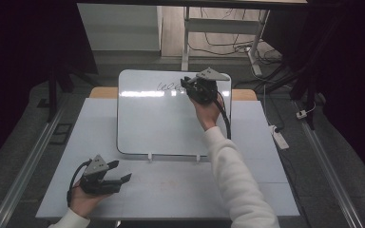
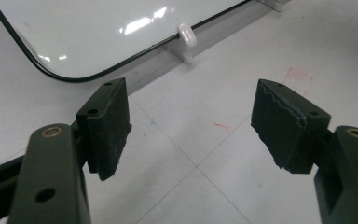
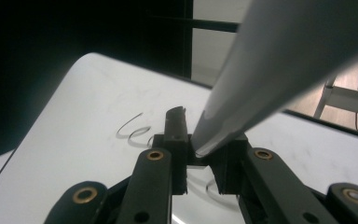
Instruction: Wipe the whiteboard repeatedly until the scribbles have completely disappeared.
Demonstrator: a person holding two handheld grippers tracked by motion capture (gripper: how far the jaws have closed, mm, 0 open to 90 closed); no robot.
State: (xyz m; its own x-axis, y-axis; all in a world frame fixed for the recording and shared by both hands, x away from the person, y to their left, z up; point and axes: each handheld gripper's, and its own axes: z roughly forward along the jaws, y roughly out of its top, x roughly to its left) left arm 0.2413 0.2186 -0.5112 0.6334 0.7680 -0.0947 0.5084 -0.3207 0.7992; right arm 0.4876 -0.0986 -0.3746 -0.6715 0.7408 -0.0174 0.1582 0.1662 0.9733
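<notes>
Two grippers are at work on a white table (image 1: 171, 190), one in each hand of a person. The right gripper (image 1: 186, 84) is up at the top right part of a whiteboard (image 1: 161, 123), which stands tilted on the far half of the table, resting on two small white feet at its lower edge. In the right gripper view the jaws are closed on a pen (image 3: 279, 65), a light grey body that runs from the pads up and to the right, very close to the camera and blurred. A dark tip (image 3: 176, 120) shows just above the pads and lies against the board surface, beside a line of looped black writing (image 3: 133, 130). In the high view the same writing (image 1: 168, 87) is near the top edge of the board, just left of the right gripper. The hand (image 1: 208, 114) and white sleeve (image 1: 233, 175) come up from the bottom of that view across the lower right corner of the board. The left gripper (image 1: 122, 172) is low at the front left of the table, well apart from the right one, and its jaws point to the right. In the left gripper view its jaws stand wide apart with nothing between them, only the bare table below. The rounded lower corner of the whiteboard (image 2: 98, 37) and one white foot (image 2: 186, 36) are just beyond them. Faint red marks (image 2: 298, 74) are on the table near the right pad.
</notes>
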